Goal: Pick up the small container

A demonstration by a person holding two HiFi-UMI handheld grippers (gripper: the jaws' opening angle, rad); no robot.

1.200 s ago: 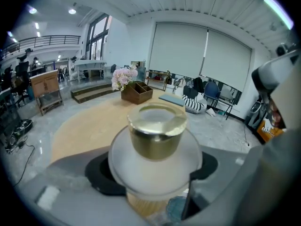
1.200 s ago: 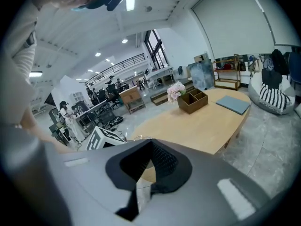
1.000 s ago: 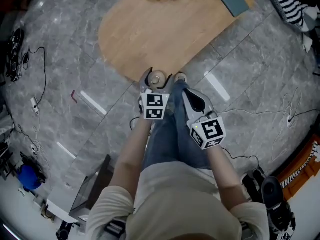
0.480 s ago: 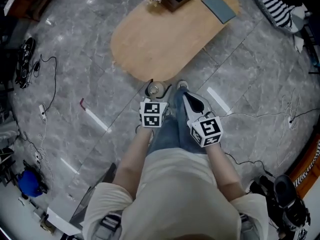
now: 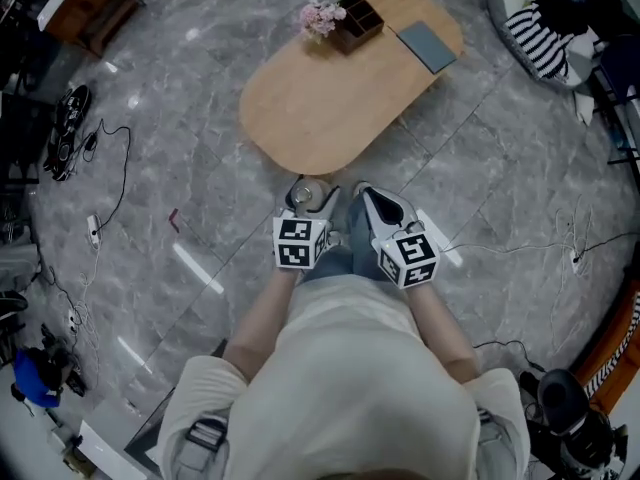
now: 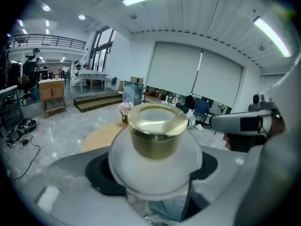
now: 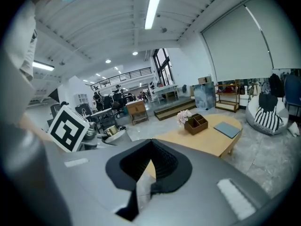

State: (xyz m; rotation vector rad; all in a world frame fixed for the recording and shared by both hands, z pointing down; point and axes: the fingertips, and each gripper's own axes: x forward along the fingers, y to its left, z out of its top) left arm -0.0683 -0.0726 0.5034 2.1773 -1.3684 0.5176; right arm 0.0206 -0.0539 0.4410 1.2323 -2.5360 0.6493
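Note:
The small container [image 6: 157,140] is a white rounded jar with a gold lid; its lid [image 5: 312,192] shows from above in the head view. My left gripper [image 6: 155,178] is shut on it and holds it upright, off the table and in front of the person's body. My right gripper [image 5: 363,197] is just right of it with its jaws together and nothing between them. In the right gripper view, that gripper [image 7: 149,166] is shut, and the left gripper's marker cube [image 7: 69,128] and the jar's gold lid [image 7: 111,131] show at the left.
An oval wooden table [image 5: 330,103] stands ahead on the grey marble floor. It carries pink flowers [image 5: 320,15], a wooden compartment box [image 5: 358,20] and a grey-blue pad [image 5: 427,46]. A striped cushion [image 5: 540,38] lies far right. Cables [image 5: 110,168] trail on the floor at the left.
The table has slid away toward the top of the head view, so more of it shows. Both grippers stay close together near the body, the left still holding the container.

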